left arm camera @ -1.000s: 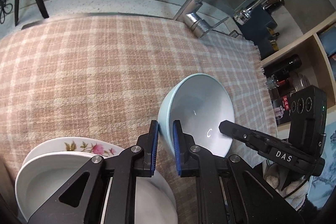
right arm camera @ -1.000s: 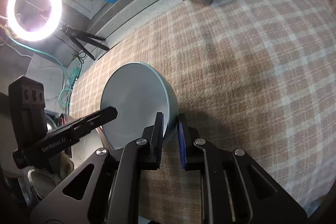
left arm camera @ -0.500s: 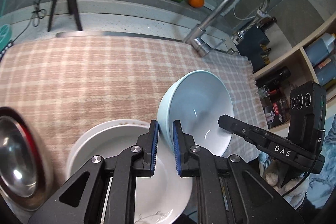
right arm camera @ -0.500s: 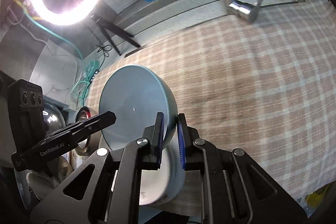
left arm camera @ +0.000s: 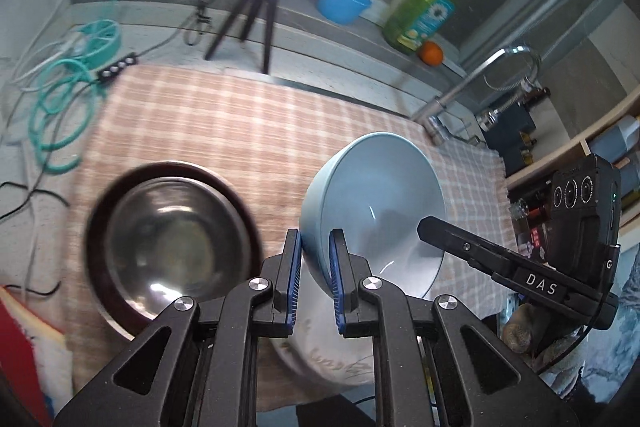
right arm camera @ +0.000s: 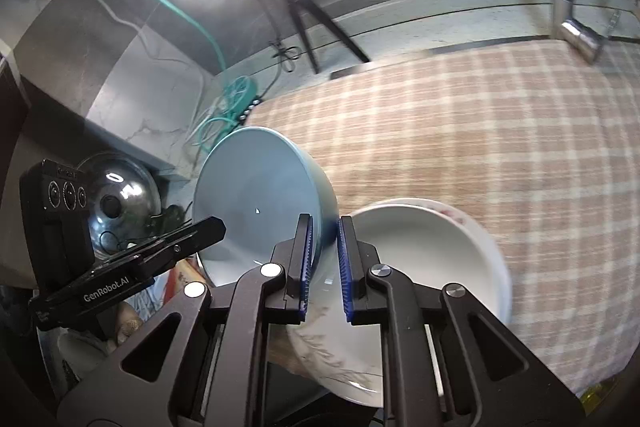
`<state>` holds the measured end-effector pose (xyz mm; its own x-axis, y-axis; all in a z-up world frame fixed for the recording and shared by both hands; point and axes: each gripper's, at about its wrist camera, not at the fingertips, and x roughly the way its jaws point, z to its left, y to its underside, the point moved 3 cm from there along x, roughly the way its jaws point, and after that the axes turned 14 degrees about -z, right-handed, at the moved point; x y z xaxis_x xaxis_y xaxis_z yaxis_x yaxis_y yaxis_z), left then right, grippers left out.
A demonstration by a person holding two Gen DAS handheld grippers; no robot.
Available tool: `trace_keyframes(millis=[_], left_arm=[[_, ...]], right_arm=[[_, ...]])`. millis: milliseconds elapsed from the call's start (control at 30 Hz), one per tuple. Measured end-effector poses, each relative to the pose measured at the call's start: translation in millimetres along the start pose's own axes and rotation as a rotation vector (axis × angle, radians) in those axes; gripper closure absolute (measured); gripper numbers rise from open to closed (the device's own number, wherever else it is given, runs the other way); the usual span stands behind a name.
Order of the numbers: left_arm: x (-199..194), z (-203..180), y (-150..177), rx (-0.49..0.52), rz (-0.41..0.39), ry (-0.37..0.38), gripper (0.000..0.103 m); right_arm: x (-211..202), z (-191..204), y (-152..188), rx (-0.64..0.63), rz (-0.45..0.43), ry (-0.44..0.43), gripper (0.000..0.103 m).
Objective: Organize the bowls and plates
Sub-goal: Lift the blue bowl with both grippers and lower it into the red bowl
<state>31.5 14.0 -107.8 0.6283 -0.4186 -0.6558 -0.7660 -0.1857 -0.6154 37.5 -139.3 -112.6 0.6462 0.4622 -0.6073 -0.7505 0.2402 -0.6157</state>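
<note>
Between both sets of jaws: one pale blue bowl (left arm camera: 372,211), lifted clear of the table (left arm camera: 248,123) and tipped so its mouth faces the right side. Left gripper (left arm camera: 314,267) is clenched on the rim, blue pads either side of the wall. Right gripper (right arm camera: 323,259) is clamped on the opposite rim the same way, so the bowl spans from one to the other, rim-to-rim axis running left-right.

Key relation: directly under the right jaws, and just below-right of the left jaws, sits the white plate (right arm camera: 432,247), with a floral-rimmed plate under it as far as I can tell. Its near edge seems to hang past the front edge of the table. My read: the stack is the likely drop spot, and the bowl is almost over it, offset to the left.

Left of the left jaws, well apart from the bowl: steel bowl (left arm camera: 172,239) inside a dark rim, blurred. Alternative target, and the left gripper is nearer to it.

Room: checked cloth ahead of both jaws is open up to the tap (left arm camera: 472,87) at far right. Cables (left arm camera: 60,107) lie off the cloth's far-left corner.

Risks, as a guess: with both grips on thin rim, uneven release would tip it; lowering onto an overhanging stack could rock it. Level the bowl first.
</note>
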Motion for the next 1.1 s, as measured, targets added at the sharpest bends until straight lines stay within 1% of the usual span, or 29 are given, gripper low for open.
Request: trace_keyframes(millis=[233, 333, 600, 700, 833, 1000, 1100], left_arm=[[-28.5, 48.3, -3.2, -0.085, -0.041, -0.057, 0.091], [-32.6, 61.5, -2.6, -0.097, -0.036, -0.077, 0.091], [-31.4, 93.6, 1.2, -0.172, -0.01, -0.102, 0.091], [-30.8, 102.1, 4.2, -0.174, 0.004, -0.111, 0.091], [-28.6, 109.5, 6.8, -0.177, 0.015, -0.113, 0.091], [-20.5, 113.8, 14.9, -0.188, 0.04, -0.117, 0.091], [-19.5, 114.5, 14.6, -0.177, 0.045, -0.125, 0.091]], right_arm=[[31.6, 53.2, 2.3, -0.082, 0.051, -0.048, 0.09], [44.1, 65.4, 4.3, -0.095, 0.07, -0.059, 0.09], [81.1, 72.5, 19.4, -0.116, 0.155, -0.048, 0.09], [91.8, 73.7, 26.8, -0.125, 0.186, -0.036, 0.09], [96.5, 74.9, 28.9, -0.141, 0.19, -0.037, 0.09], [102.4, 70.2, 33.6, -0.137, 0.215, -0.026, 0.09], [106.0, 69.1, 37.5, -0.132, 0.231, -0.023, 0.09]])
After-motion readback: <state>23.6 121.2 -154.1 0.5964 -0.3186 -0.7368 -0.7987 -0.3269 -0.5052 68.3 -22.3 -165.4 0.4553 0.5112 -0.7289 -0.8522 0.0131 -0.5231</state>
